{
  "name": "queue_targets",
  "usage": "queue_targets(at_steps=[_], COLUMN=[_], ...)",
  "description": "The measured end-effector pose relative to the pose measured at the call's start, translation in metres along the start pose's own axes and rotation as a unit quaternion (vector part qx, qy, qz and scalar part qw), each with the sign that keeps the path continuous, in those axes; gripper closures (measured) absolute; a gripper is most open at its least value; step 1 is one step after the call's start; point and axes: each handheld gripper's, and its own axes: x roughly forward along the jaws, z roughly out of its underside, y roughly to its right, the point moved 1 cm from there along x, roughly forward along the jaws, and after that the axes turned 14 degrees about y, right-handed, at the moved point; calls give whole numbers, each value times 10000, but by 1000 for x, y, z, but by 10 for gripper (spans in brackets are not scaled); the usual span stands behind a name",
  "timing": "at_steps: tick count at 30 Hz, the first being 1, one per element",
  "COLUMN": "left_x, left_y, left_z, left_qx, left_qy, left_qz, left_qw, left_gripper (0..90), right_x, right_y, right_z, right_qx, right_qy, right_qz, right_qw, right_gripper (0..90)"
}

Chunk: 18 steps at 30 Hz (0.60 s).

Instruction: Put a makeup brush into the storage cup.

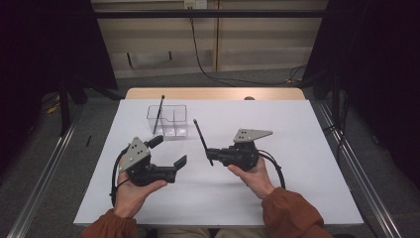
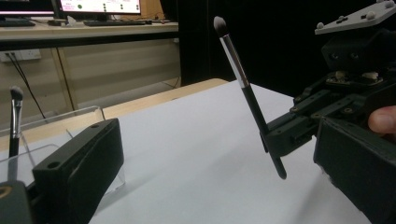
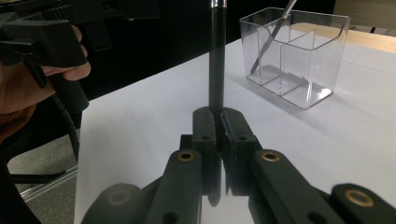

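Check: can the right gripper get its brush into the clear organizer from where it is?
Probably yes. The right gripper is shut on the brush, the clear organizer is open-topped with bare table between. The left gripper sits aside, open. One compartment already holds a second brush.

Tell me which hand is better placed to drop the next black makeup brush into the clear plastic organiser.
Right. The right gripper is shut on the black makeup brush, bristles up, close beside the clear plastic organiser. The left gripper is open and holds nothing. Another brush already stands inside.
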Motion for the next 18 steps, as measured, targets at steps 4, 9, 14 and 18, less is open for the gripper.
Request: queue_targets(at_steps=[4, 9, 14, 18], left_x=[7, 12, 14, 14], left_y=[2, 4, 6, 7], left_z=[-2, -1, 4, 7], left_qx=[-22, -16, -144, -159], left_qy=[47, 0, 7, -51], left_qz=[52, 46, 145, 155], left_qw=[10000, 10000, 9998, 9997], left_gripper=[31, 67, 137, 141], right_x=[2, 5, 8, 9], right_y=[-2, -6, -8, -9], right_z=[1, 2, 5, 6], right_qx=[-6, -36, -12, -12], right_qy=[-12, -36, -32, -34], right_qz=[-44, -110, -171, -191], right_qw=[10000, 9999, 9998, 9998], right_gripper=[844, 844, 844, 844])
